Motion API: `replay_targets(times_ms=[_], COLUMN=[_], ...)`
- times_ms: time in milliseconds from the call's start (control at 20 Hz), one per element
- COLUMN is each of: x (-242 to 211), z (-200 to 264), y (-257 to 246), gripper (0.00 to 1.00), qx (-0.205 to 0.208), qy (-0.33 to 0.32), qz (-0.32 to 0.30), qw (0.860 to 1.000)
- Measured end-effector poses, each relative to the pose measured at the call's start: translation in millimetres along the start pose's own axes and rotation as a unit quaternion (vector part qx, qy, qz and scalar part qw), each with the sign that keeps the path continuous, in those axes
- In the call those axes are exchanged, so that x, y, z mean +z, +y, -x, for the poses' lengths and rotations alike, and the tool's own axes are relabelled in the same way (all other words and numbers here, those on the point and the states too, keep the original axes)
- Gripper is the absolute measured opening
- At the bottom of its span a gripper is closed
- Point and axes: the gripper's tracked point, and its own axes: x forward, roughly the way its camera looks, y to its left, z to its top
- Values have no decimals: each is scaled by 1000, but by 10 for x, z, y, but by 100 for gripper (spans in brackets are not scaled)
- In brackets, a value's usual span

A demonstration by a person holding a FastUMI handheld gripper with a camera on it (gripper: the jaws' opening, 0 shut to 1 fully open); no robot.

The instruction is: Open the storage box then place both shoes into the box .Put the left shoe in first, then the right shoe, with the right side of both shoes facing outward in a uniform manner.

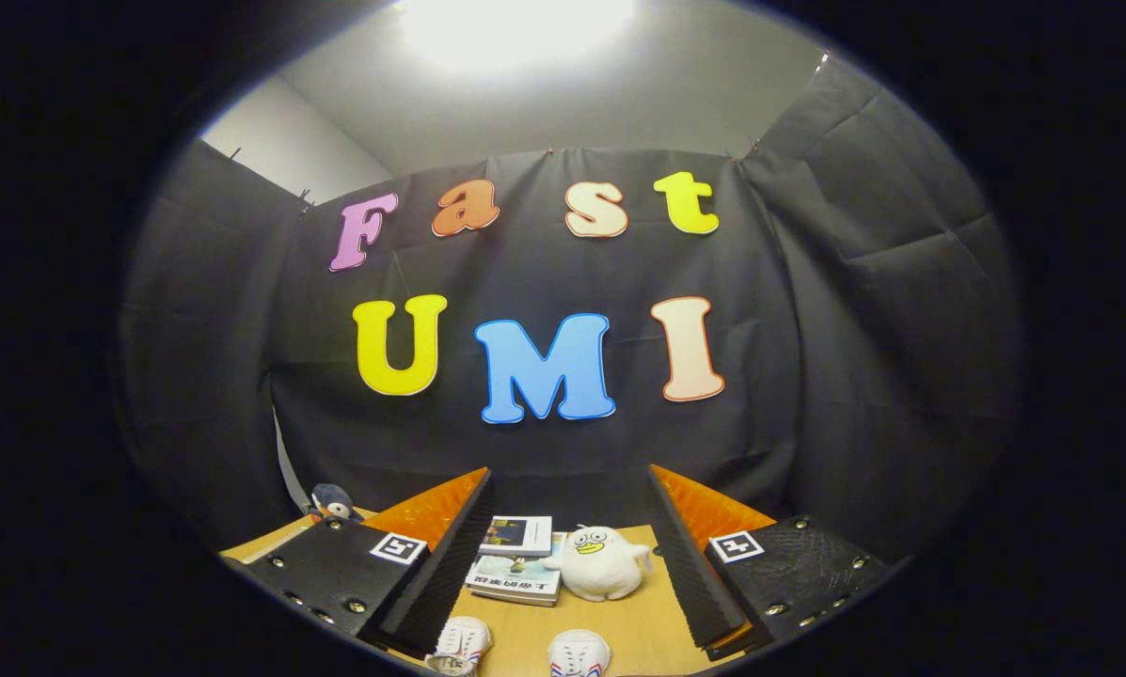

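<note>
The tool (563,555) has its two fingers spread wide apart, holding nothing and touching nothing. It is pointed forward over the light wooden surface (638,635), tilted up enough that the dark cloth wall beyond takes most of the view.

Between the fingers, nearest the camera, lie two small white shoes side by side: the left-hand white shoe (461,644) sits just beside the left finger, the other white shoe with red and blue stripes (578,652) sits near the middle of the gap. The two are apart from each other.

Farther ahead, still between the fingers, a white plush duck with a yellow beak (600,562) stands upright. Just to its left is a stack of two books (517,559), the upper one smaller. Beyond the left finger, near the wall, a small dark blue plush toy (334,503) rests at the surface's edge.
</note>
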Motion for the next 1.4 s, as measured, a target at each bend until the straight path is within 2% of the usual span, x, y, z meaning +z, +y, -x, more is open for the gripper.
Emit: replay_targets(times_ms=[300,500,600,700,950,1150,1400], x=[-560,-1061,-1330,-1613,-2322,-2759,-3163], z=[-204,-285,-297,-258,-103,-52,-131], y=[359,779,1050,1321,1943,2293,2551], gripper=[95,95,95,95,93,93,95], qx=[66,123,161,202,279,308,308], qy=[74,142,179,220,328,396,453], qz=[-40,-50,-55,-70,-120,-173,-238], qw=[994,981,969,952,894,847,802])
